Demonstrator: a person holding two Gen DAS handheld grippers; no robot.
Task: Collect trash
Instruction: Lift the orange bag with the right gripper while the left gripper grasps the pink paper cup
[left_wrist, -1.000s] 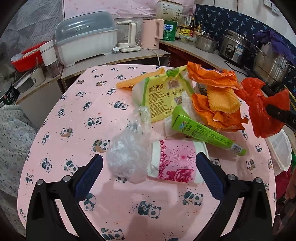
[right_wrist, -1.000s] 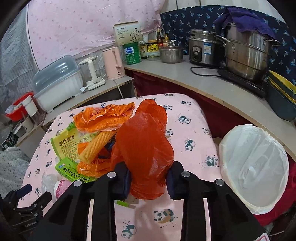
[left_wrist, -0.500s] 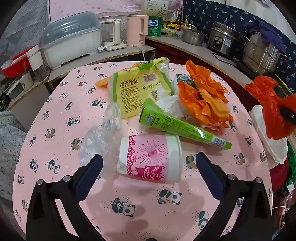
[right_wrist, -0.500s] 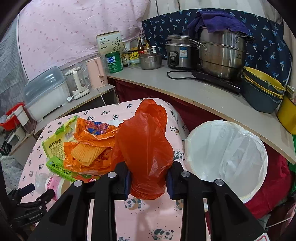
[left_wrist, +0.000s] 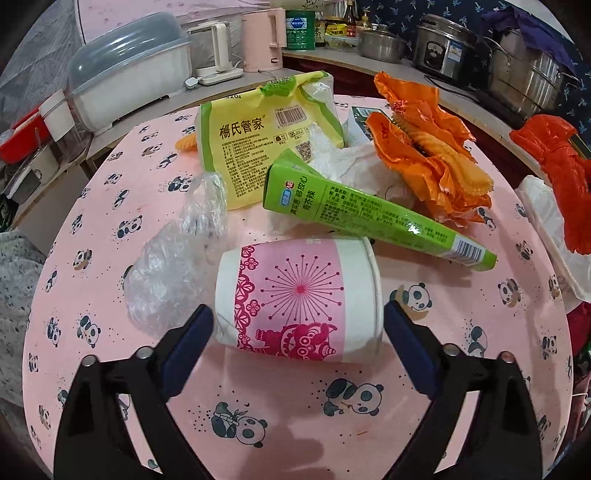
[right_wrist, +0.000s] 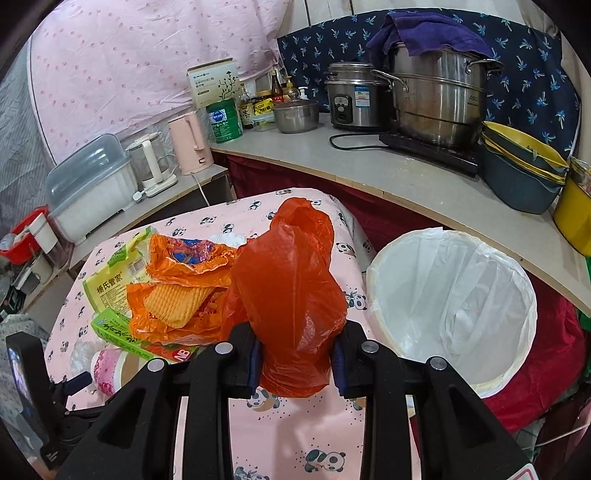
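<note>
Right wrist: red bag (right_wrist: 291, 295) just beside bin rim (right_wrist: 373, 280).

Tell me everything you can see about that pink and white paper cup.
The paper cup lies on its side on the panda-print tablecloth, mouth to the right. It is white with a pink band, starburst and floral patterns. Crumpled clear plastic touches its base end. The open left hand-held gripper straddles it without gripping.

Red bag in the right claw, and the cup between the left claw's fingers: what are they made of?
Red bag: thin plastic film by the look, glossy and slightly see-through, crumpled into sharp creases where the right claw pinches it.
Cup: probably paper, matte white with a printed pink pattern and a rolled rim, lying on its side.
</note>
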